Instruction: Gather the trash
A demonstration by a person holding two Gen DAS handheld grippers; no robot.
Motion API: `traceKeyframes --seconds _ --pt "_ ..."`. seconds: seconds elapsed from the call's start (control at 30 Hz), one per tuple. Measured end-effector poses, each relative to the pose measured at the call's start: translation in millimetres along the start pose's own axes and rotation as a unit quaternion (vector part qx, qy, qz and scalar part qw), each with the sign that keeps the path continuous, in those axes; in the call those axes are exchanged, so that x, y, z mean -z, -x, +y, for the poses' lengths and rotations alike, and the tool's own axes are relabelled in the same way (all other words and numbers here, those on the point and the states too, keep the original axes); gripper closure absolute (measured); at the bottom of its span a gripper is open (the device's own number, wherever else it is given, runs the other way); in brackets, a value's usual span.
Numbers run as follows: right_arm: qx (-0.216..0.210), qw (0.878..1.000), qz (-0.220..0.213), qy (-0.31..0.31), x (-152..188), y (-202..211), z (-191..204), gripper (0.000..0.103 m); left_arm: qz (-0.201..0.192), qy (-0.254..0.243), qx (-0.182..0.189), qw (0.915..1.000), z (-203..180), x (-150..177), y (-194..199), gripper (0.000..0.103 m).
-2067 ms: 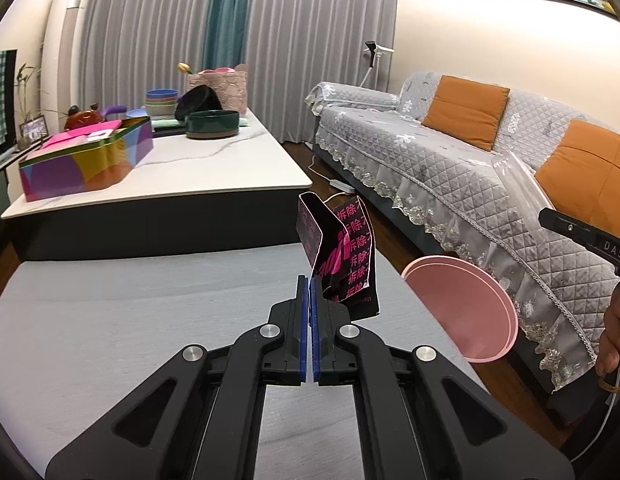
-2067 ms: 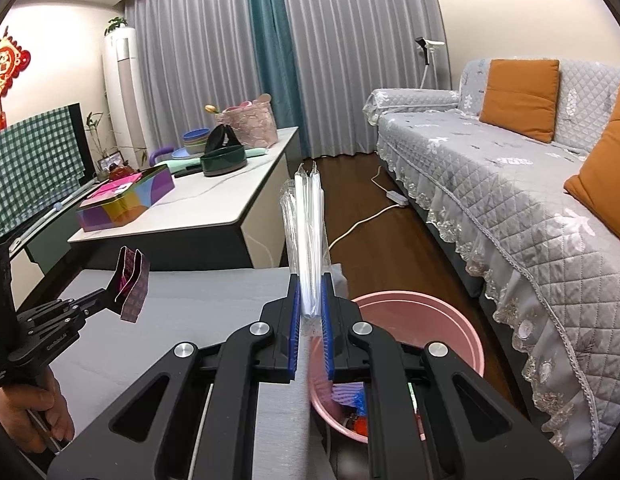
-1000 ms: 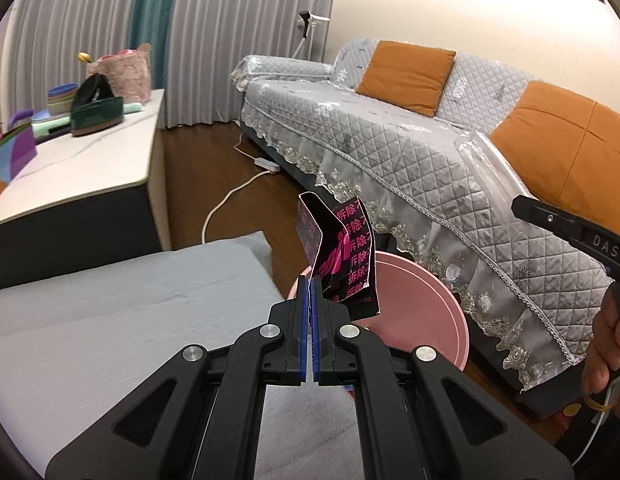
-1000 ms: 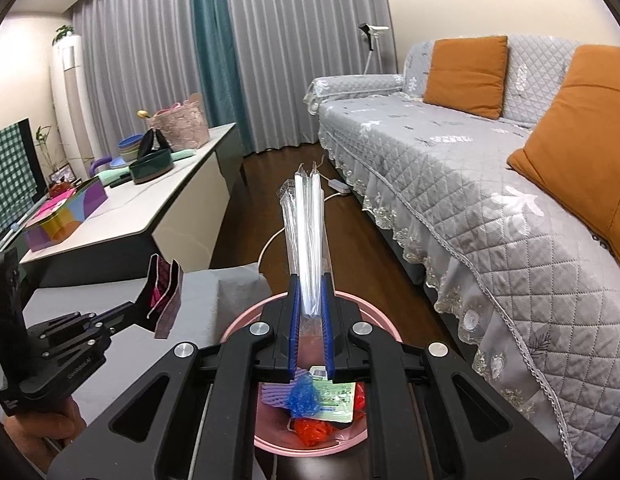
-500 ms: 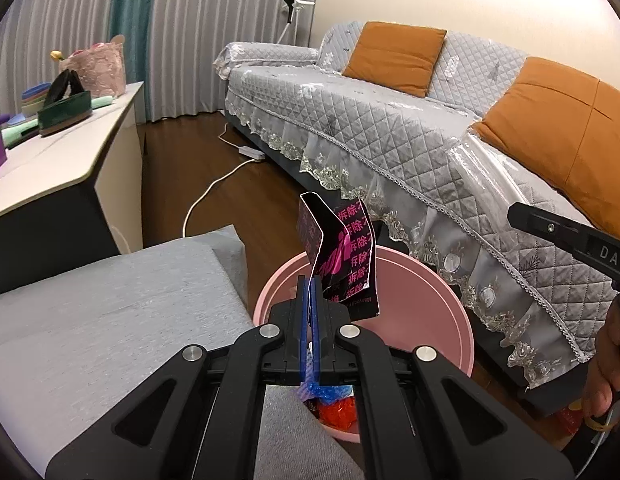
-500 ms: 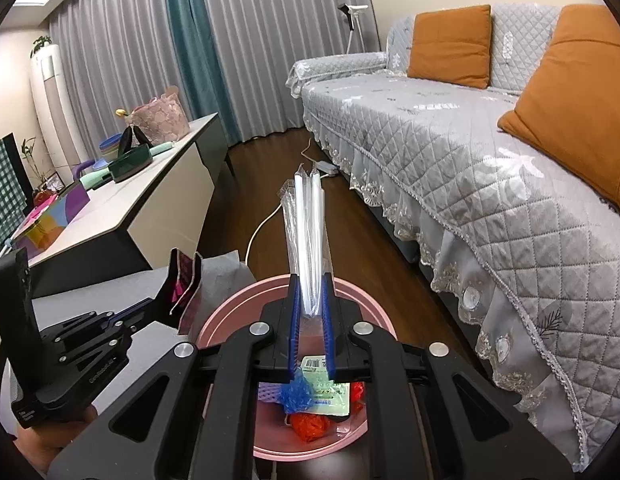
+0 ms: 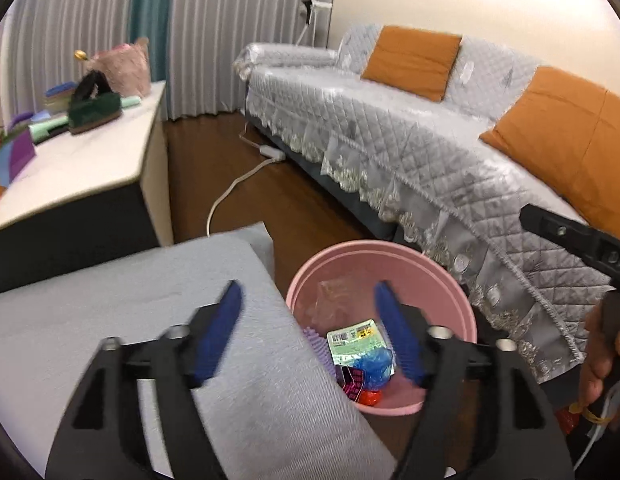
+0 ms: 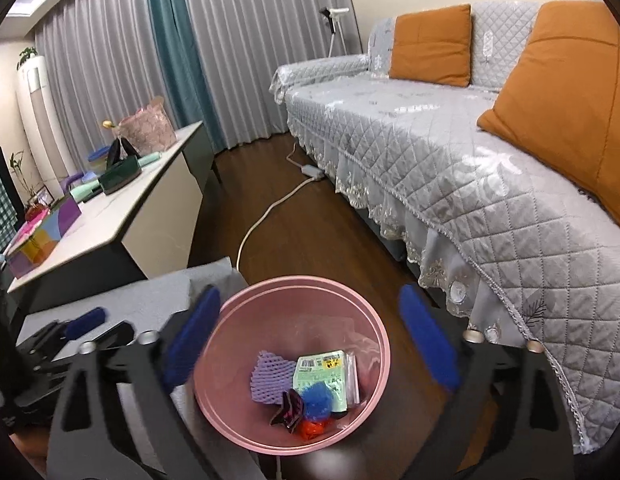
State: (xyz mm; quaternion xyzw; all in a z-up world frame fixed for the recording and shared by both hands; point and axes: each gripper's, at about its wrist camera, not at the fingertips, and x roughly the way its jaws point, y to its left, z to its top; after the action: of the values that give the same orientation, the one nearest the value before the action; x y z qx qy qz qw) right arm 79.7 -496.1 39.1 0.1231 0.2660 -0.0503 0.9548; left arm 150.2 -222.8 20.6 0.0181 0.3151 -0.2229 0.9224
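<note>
Opening with nothing between them, both claws, left point(image 7: 307, 334) and right point(image 8: 310, 334), flank one pink bin point(image 8: 245, 424).

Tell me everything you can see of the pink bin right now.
The pink bin is a round, smooth, plastic-looking tub, standing upright and open-topped on the dark wood floor between the grey-covered table and the sofa. Its rim looks doubled, as if lined or nested. Inside lie a purple foam net, a green labelled packet, a blue wad, something red, a black-and-pink wrapper and clear plastic. Neither gripper touches it.

Wrappers point(image 8: 310, 384) inside pink bin point(image 8: 237, 320)
</note>
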Motion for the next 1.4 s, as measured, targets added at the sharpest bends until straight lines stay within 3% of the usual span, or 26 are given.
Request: traceKeyframes --seconds 0.13,0.4,0.6,0.8,1.1,1.4 --pt "-0.007 1.0 -0.016 0.002 3.0 19.8 15.2 0.005 -0.027 -0.007 -0.004 0.9996 5.8 1.2 45.7 0.01" --pt "-0.015 0.998 -0.043 0.043 16.1 64.6 59.6 0.005 -0.047 0.015 -0.039 0.998 33.5 17.3 124.9 0.008" --pt "-0.029 0.997 -0.053 0.055 49.8 101.8 95.7 0.005 -0.077 0.014 -0.058 0.9953 42.2 52.2 181.6 0.008" --pt "-0.039 0.994 -0.063 0.08 81.3 134.3 125.3 0.005 -0.074 0.037 -0.09 0.9925 46.9 90.1 206.4 0.008" --pt "-0.056 0.994 -0.039 0.087 120.6 157.2 145.4 0.005 -0.07 0.068 -0.121 0.9878 51.9 131.8 245.6 0.008" --pt "-0.051 0.992 -0.016 0.117 135.6 147.1 164.5 0.005 -0.043 0.113 -0.147 0.9816 74.0 153.6 246.4 0.008"
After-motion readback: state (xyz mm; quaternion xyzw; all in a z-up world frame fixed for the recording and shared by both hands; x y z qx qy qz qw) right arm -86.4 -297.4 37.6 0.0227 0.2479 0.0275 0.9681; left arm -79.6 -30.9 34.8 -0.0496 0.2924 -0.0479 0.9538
